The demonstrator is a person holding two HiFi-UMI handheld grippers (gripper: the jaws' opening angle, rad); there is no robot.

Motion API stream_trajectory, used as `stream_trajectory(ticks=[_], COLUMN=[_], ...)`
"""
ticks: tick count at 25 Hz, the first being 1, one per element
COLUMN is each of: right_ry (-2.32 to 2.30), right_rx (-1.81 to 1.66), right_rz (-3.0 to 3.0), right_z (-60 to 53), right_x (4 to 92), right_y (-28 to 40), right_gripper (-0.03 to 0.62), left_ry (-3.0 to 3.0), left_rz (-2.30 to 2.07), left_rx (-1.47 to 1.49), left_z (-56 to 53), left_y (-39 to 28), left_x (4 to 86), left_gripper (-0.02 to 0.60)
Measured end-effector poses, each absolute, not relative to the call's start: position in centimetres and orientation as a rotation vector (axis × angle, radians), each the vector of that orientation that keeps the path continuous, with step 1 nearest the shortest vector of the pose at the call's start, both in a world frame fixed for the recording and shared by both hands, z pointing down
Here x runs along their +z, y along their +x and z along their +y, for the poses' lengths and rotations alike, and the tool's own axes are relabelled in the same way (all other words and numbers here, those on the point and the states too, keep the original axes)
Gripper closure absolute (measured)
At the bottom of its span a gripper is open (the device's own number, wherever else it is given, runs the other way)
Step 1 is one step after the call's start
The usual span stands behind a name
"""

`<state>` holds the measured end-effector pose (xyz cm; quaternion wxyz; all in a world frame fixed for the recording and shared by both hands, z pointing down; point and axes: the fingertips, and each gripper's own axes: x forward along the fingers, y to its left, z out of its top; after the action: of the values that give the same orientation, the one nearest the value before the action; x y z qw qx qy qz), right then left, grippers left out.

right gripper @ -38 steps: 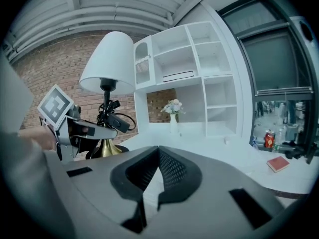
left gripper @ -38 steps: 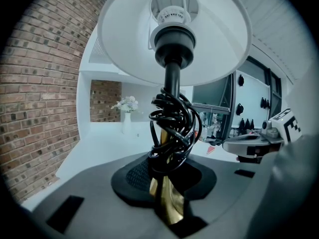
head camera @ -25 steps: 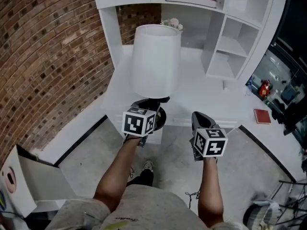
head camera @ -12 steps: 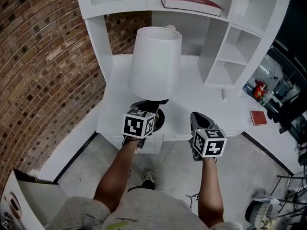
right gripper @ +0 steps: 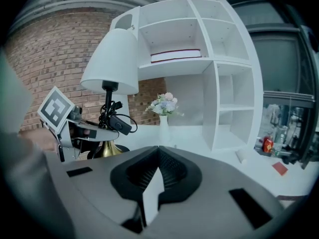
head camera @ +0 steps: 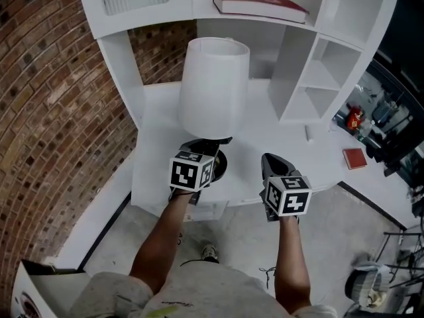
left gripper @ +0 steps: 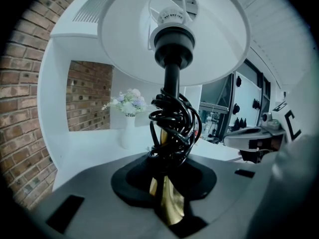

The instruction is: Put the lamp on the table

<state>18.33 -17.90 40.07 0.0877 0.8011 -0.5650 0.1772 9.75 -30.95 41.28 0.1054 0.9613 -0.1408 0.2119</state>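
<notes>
The lamp (head camera: 213, 88) has a white shade, a black stem wound with black cord and a brass foot. It stands upright in the air over the front part of the white table (head camera: 265, 138). My left gripper (head camera: 207, 156) is shut on the lamp low on its stem; in the left gripper view the brass foot (left gripper: 167, 203) sits between the pads, below the cord coil (left gripper: 172, 121). My right gripper (head camera: 273, 167) hovers to the lamp's right over the table's front edge, shut and holding nothing. In the right gripper view the lamp (right gripper: 112, 59) and the left gripper (right gripper: 75, 128) appear at left.
A white shelf unit (head camera: 318, 71) stands on the table's back right, with a red book (head camera: 258, 2) lying on it. A white vase of flowers (right gripper: 164, 113) stands at the table's back. A small red book (head camera: 354, 158) lies far right. A brick wall (head camera: 46, 111) runs along the left.
The table and shelves have come closer beneath both grippers; the lamp, still held, now hangs over the tabletop rather than at its front edge. The vase has slipped behind the shade.
</notes>
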Motion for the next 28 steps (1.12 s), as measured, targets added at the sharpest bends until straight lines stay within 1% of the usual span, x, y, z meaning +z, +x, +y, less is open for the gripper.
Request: stream_trajectory(ticks=[9,17,28], right_ry=[2.392,2.37,2.369], right_rx=[0.542,0.528,0.497], right_rz=[-1.632,-1.629,-1.63], right_z=[-20.6,-23.5,-24.6], right_x=[40.5,40.6,40.1], right_y=[20.5,21.5,23.2], right_gripper=[0.589,0.589,0.589], left_ry=[2.843,2.855,2.856], left_rz=[-0.339,-0.328,-0.321], left_rx=[0.628,0.634,0.632], left_z=[-33.3,-35.7,-36.3], left_y=[12.8,14.0,15.5], left_x=[41.9,42.4,42.8], left_gripper=[0.486,0.486,0.486])
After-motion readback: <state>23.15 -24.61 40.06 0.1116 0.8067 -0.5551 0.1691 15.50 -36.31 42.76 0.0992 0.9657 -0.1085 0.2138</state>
